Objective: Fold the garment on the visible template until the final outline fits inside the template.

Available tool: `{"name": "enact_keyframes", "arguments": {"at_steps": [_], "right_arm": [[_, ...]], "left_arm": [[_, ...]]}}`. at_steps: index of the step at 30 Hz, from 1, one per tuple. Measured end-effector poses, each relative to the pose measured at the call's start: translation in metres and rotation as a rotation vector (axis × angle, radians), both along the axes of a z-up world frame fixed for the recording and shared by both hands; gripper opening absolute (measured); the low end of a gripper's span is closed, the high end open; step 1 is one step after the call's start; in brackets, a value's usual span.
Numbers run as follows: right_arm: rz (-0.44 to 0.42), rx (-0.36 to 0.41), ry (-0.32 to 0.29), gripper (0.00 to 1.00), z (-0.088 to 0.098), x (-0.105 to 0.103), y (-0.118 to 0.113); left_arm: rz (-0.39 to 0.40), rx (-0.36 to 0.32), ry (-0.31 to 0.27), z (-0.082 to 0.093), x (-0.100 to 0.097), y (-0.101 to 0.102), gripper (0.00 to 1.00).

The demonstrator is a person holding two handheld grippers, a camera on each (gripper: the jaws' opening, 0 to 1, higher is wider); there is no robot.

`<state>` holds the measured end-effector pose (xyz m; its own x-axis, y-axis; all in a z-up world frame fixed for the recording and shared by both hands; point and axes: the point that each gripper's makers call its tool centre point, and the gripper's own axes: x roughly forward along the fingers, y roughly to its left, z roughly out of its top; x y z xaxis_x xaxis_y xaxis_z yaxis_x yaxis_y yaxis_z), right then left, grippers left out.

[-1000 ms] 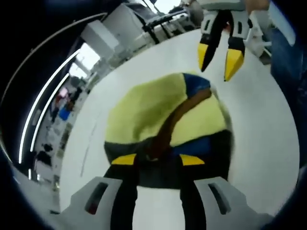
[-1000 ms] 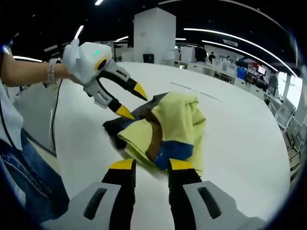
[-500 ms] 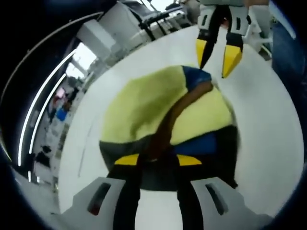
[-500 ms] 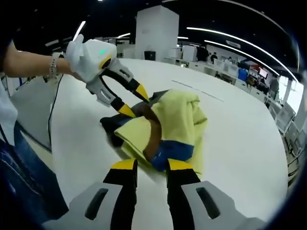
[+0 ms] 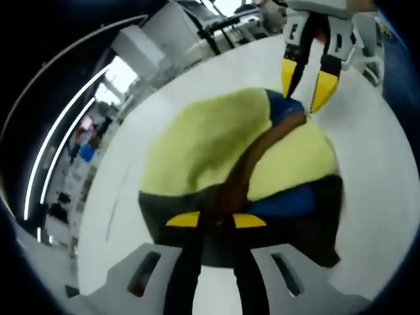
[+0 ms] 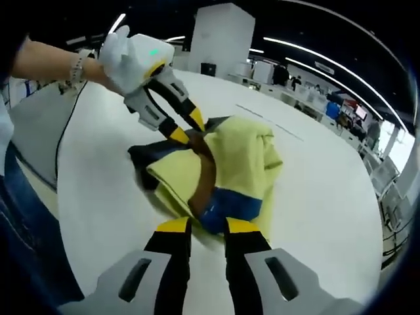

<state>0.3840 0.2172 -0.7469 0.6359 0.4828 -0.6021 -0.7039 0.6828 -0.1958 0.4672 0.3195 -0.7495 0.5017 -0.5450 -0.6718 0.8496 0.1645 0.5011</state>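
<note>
L gripper (image 5: pixel 216 220) fingers slightly apart, R gripper (image 6: pixel 201 227) fingers slightly apart, tips facing each other

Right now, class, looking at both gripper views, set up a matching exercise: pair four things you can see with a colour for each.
Column one:
1. largest fabric panel of the bunched garment
2. band running across the garment
3. round table top
4. small patch at the garment's edge nearest the right gripper

Column two:
a. white
b. blue
c. pale yellow-green
d. brown

Pairs: 1-c, 2-d, 3-a, 4-b
</note>
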Motion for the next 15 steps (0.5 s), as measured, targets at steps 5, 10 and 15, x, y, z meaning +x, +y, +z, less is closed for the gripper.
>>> {"name": "enact_keyframes", "arguments": {"at_steps": [5,10,15], "right_arm": [[0.002,-0.011,-0.009,0.17,-0.0044,0.0025,0.0016],[-0.001,-0.020,-0.017,0.14,-0.0059,0.0056,0.0008],[-0.003,-0.022,-0.012,0.10,-0.0076,0.0066,-0.0013]], "left_arm": [[0.037,-0.024,0.013,-0.0015,0.0002,0.0000,0.10],[0.055,-0.034,0.009,-0.0001,0.0015,0.0002,0.09],[0.075,-0.058,0.020,0.0026,0.0023,0.0010,0.05]]}}
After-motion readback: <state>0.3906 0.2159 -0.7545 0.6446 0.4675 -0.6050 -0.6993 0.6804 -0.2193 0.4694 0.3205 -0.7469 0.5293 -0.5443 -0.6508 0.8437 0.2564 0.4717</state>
